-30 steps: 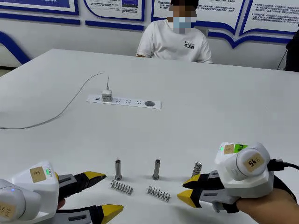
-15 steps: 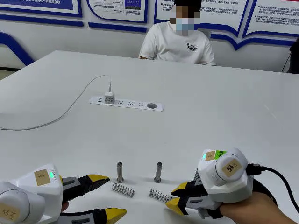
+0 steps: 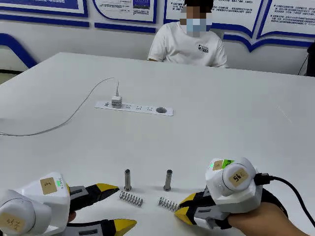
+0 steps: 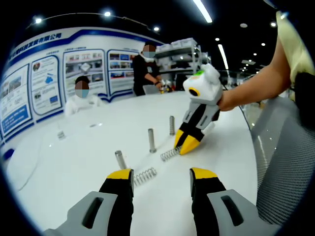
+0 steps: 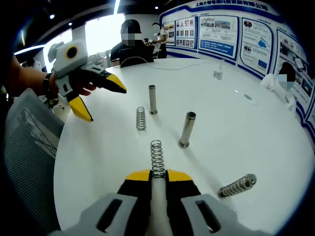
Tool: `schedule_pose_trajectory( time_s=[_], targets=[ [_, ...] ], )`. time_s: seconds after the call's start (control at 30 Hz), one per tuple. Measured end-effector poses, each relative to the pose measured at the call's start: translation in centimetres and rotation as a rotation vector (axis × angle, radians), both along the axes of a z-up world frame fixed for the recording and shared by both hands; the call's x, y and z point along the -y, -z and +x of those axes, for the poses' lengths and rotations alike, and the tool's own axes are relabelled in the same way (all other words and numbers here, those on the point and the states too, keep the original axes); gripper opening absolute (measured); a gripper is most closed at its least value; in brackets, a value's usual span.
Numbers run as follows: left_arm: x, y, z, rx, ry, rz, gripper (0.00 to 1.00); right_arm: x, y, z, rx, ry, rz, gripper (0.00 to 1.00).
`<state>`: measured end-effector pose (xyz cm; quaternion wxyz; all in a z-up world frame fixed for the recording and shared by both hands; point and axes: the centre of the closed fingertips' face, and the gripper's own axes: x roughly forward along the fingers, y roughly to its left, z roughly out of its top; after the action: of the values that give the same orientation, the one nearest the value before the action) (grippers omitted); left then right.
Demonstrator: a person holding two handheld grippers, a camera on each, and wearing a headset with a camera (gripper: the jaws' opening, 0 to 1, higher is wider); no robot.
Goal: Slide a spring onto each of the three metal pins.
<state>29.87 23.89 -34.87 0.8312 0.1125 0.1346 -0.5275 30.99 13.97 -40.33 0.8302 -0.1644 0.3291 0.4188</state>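
L gripper (image 3: 123,205) at bottom left of head view, jaws wide apart, nothing betw. them. In its own view (image 4: 161,173) the yellow tips straddle bare table just short of the left spring (image 4: 145,175).

Left spring (image 3: 131,198) lies flat on the white table (image 3: 221,123), just in front of the left pin (image 3: 127,180), not touching it. Pin upright, bare.

Next over, the middle pin (image 3: 168,180) is also upright & bare. The right spring (image 3: 168,203) lies flat in front of it, one end pointing at the R gripper (image 3: 183,207).

R gripper sits low on the table at bottom right, held in a hand (image 3: 261,221). In its own view (image 5: 158,174) the jaws are narrowed to approx. the spring's width, w/ the near end of the right spring (image 5: 157,156) right at the mouth betw. the tips. Can't tell if it's actually squeezed. Spring flat on the table.

Right pin (image 5: 237,185) is off to the side of the R gripper in that view & carries a spring along its length. From the L gripper view it's the far pin (image 4: 172,125), just behind the R gripper (image 4: 186,144).

Farther back, mid-table: a power strip (image 3: 134,107) w/ a white charger (image 3: 116,102) plugged in, and a cable (image 3: 59,123) trailing off left. A person (image 3: 189,46) in a white tee sits at the far edge.
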Motion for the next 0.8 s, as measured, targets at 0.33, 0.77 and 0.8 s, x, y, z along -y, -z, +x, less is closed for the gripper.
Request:
schedule_pose_trajectory(
  time_s=[0.33,0.77,0.8],
  targets=[
    [1.1,0.3,-0.5,0.0,0.035,0.015,0.46,-0.2,-1.3,-0.6,-0.004,-0.012,0.013,0.11],
    [3.3,0.6,-1.8,0.029,0.131,0.06,0.44,-1.7,-4.6,-2.8,-0.001,-0.098,0.027,0.11],
    [3.5,0.6,-1.9,0.031,0.138,0.064,0.44,-1.9,-4.8,-3.1,-0.006,-0.107,0.026,0.11]
  ],
)
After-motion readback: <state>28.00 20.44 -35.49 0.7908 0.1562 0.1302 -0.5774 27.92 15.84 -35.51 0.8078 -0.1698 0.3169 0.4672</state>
